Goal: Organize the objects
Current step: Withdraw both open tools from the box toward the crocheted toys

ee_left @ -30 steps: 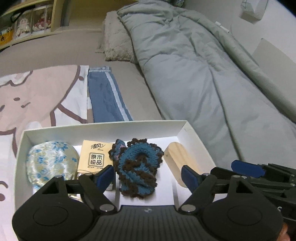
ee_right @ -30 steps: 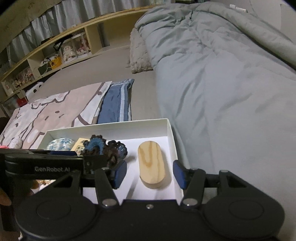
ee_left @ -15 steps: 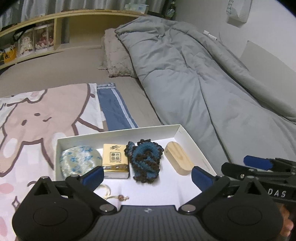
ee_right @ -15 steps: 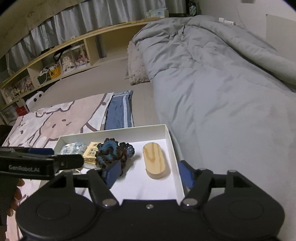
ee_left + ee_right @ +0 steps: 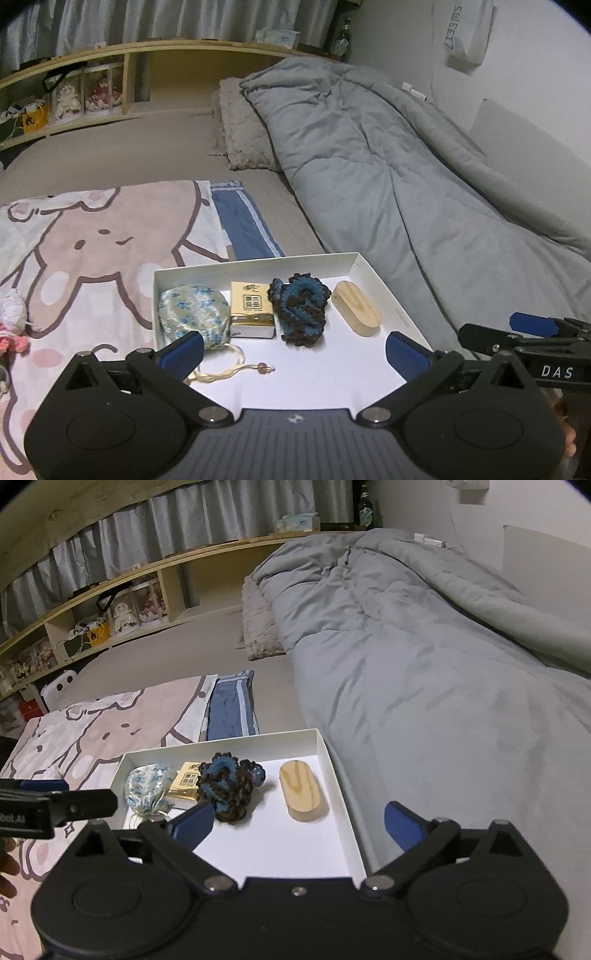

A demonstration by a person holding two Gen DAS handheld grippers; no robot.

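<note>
Off the box, far left: a small white yarn ball (image 5: pixel 13 309) and a bit of pink lie on the cartoon blanket (image 5: pixel 110 236), apart from the box; perhaps still to be tidied, though I cannot tell
Left gripper (image 5: pixel 293 349): jaws spread wide, just been opening, nothing between the blue pads; it hangs over the near part of the box, so the hand looks free
White box (image 5: pixel 255 261): sits on the bed between the cartoon blanket and the grey duvet (image 5: pixel 406 192), open top toward both cameras; it serves as the collecting tray
Floral pouch (image 5: pixel 194 312): leftmost in the row, against the left wall, its cord (image 5: pixel 229 371) trailing loose toward the near edge
Tissue pack (image 5: pixel 251 308): flat, label up, just beside the pouch
Crocheted piece (image 5: pixel 301 308): blue and brown, bunched, just beside the tissue pack, perhaps touching it
Wooden block (image 5: pixel 356 308): rightmost, a little apart from the crochet, lying flat near the right wall
Row as a whole: the four things line the far half side by side, leaving the near floor bare, a neat order that suggests the sorting is nearly or fully done
Right gripper (image 5: pixel 299 819): jaws also wide, just been opening, empty; it hovers over the box's near right corner, holding nothing
Folded blue cloth (image 5: pixel 231 709): beyond the box, not part of the row
</note>
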